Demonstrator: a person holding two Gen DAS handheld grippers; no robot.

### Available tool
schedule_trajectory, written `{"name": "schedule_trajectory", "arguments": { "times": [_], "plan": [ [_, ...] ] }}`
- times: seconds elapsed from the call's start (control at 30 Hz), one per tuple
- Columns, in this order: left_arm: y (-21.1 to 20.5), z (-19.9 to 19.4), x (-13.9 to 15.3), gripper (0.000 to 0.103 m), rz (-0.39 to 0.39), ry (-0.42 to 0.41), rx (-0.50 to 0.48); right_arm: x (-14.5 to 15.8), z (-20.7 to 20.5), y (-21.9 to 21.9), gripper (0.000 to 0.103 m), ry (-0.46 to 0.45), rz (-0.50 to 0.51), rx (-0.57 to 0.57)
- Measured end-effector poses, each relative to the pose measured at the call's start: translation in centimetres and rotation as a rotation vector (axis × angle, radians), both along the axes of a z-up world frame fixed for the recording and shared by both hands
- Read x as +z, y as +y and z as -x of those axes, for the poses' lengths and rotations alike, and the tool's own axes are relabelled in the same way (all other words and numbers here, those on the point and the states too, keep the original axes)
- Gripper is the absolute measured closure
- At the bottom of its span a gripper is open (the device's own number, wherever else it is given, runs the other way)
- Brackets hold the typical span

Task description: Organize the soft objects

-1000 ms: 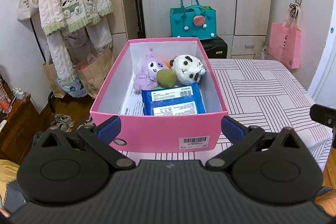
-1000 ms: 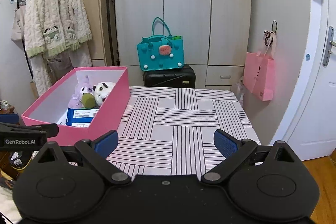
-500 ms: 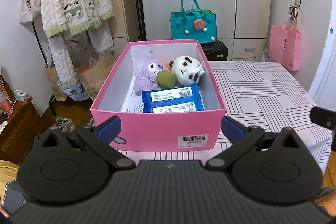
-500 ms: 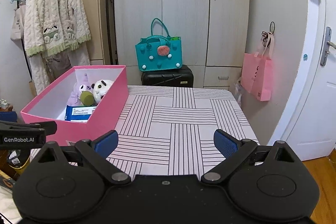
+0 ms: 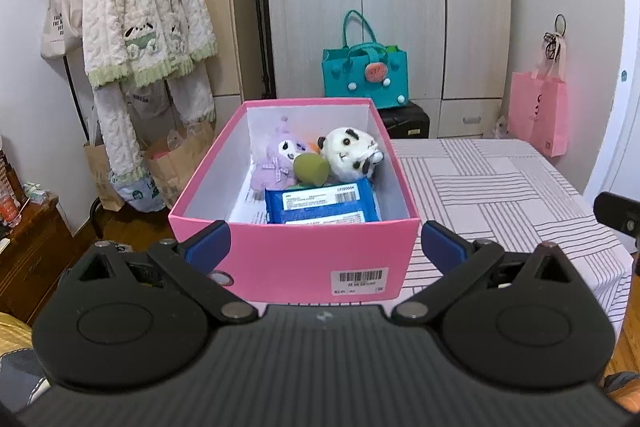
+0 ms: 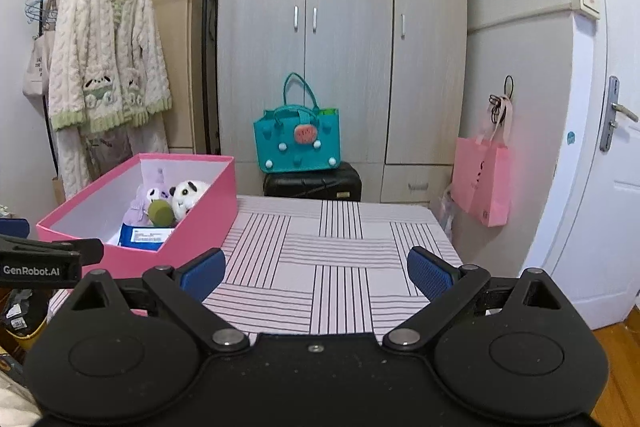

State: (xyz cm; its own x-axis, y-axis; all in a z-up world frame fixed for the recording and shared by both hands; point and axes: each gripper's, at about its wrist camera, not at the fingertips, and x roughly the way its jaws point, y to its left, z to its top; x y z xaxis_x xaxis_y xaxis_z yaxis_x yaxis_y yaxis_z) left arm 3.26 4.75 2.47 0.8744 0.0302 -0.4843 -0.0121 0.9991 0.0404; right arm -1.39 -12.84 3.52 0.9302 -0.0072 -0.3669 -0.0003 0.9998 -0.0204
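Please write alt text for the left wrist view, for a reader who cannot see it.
An open pink box on a striped tablecloth holds a purple plush, a white panda plush, a green ball and a blue packet. The open left gripper is empty.

teal bag (image 6: pixel 297 143) on black suitcase (image 6: pixel 312 183) | pink bag (image 6: pixel 482 179) hanging | robe (image 6: pixel 106 55) on rack
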Motion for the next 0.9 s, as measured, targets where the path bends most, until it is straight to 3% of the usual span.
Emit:
{"name": "schedule_trajectory", "arguments": {
  "times": [0.3,0.9],
  "plan": [
    [-0.4,0.7,-0.1,0.0,-0.009,-0.064,-0.007,-0.3,0.2,-0.4,0.004,-0.023,-0.013,0.007],
    [0.0,0.8,-1.0,0.0,-0.008,-0.046,-0.017,-1.3,0.1,-0.4,0.004,0.02,0.029,-0.017]
  ]
}}
